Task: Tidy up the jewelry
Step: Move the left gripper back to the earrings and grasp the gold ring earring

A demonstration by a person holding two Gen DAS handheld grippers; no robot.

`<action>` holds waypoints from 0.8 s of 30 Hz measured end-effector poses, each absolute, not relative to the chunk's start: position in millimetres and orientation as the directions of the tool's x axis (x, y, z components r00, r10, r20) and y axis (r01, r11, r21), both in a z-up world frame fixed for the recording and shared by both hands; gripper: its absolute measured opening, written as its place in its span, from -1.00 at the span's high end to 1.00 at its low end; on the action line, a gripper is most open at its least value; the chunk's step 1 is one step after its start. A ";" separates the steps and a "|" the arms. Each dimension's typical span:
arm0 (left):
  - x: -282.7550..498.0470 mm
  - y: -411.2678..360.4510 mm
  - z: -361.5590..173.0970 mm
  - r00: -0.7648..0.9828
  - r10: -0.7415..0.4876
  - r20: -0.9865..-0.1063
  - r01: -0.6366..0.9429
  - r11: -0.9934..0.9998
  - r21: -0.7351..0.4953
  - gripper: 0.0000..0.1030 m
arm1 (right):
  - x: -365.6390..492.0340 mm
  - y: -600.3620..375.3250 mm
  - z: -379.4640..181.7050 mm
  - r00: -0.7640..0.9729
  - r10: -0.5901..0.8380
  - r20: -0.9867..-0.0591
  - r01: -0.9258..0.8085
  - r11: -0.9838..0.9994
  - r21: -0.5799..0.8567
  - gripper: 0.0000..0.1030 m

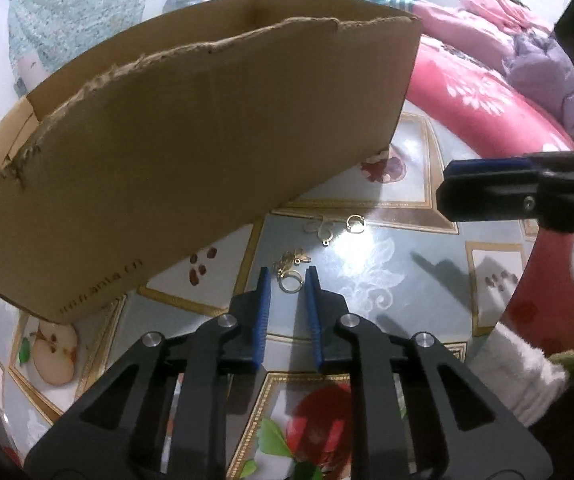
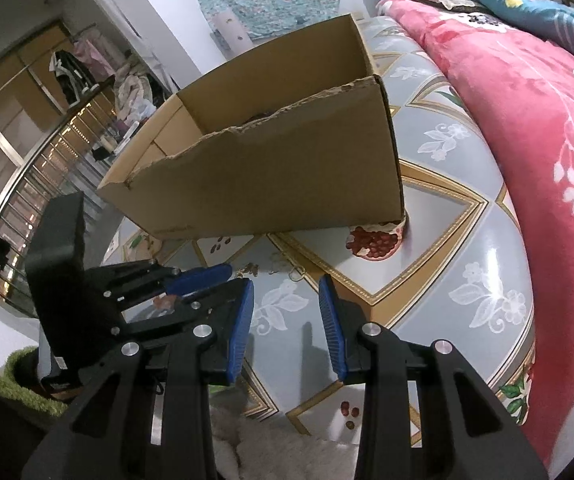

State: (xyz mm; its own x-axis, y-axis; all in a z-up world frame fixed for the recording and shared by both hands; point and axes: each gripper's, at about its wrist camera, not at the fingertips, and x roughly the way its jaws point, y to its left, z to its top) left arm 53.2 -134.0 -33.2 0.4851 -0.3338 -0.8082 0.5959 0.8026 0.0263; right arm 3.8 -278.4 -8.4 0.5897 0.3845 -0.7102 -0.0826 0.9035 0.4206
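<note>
Small gold jewelry pieces lie on the patterned tablecloth (image 1: 391, 256): a gold ring with a leafy charm (image 1: 291, 276) right between my left gripper's fingertips, a curled gold piece (image 1: 321, 229) and a gold hoop (image 1: 355, 224) farther on. My left gripper (image 1: 289, 280) is open, low over the table, its blue pads on either side of the ring. My right gripper (image 2: 286, 292) is open and empty above the table; it shows in the left wrist view at the right edge (image 1: 487, 188). The left gripper appears in the right wrist view (image 2: 203, 276). The jewelry is faint in the right wrist view (image 2: 277, 266).
An open cardboard box (image 1: 191, 140) with a torn rim stands just behind and left of the jewelry; it also shows in the right wrist view (image 2: 271, 168). A red floral quilt (image 2: 527, 128) lies along the right. A person in pink (image 1: 487, 4) lies behind.
</note>
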 end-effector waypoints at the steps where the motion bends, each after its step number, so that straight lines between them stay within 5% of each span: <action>1: 53.2 -135.3 -33.3 0.490 -0.331 -0.806 0.593 0.805 0.029 0.70 | 4.7 -279.1 -9.3 0.588 0.386 -0.711 -0.081 0.902 0.423 0.35; 24: 45.1 -111.1 -13.2 0.512 -0.378 -0.772 0.591 0.807 -0.003 0.79 | 16.3 -281.4 -19.1 0.570 0.392 -0.722 -0.072 0.899 0.431 0.35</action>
